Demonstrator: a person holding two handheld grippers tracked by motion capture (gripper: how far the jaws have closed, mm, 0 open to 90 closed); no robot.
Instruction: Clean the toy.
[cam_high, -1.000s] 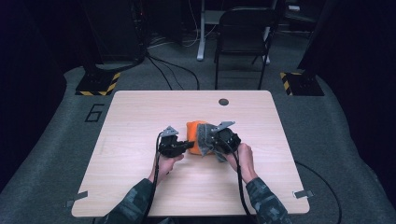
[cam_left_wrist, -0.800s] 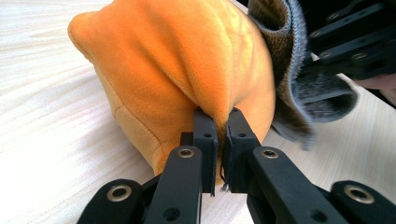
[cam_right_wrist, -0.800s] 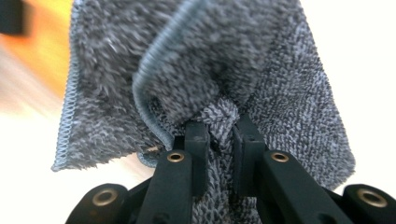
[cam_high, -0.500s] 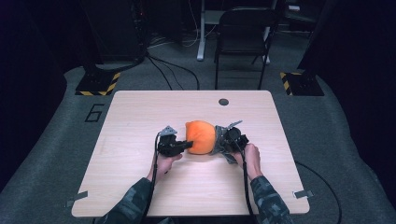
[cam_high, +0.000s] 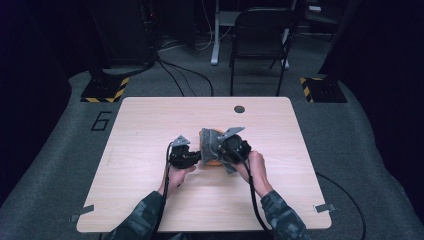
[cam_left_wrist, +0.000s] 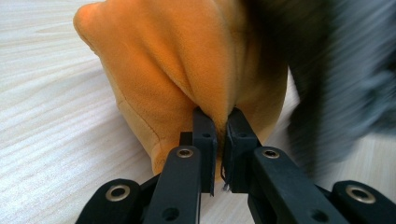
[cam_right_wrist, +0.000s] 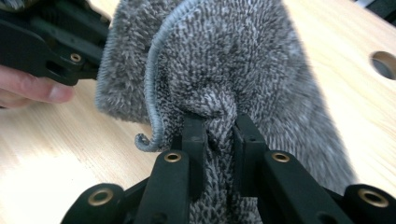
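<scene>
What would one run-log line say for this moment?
left hand-held gripper: shut on soft orange fabric | right hand-held gripper: shut on fuzzy grey knitted cloth | surface: light wooden table

Lab or studio: hazard-striped stand bases (cam_high: 105, 89), floor cables (cam_high: 185, 80), dark surrounds.

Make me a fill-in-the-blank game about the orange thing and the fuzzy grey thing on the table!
1. The left gripper is pinching a soft cloth whose colour is ____.
2. The right gripper is pinching a fuzzy cloth whose colour is ____.
3. Both cloths sit over a table made of ____.
4. Behind the table stands a black ____.

Missing words: orange; grey; wood; chair
</scene>
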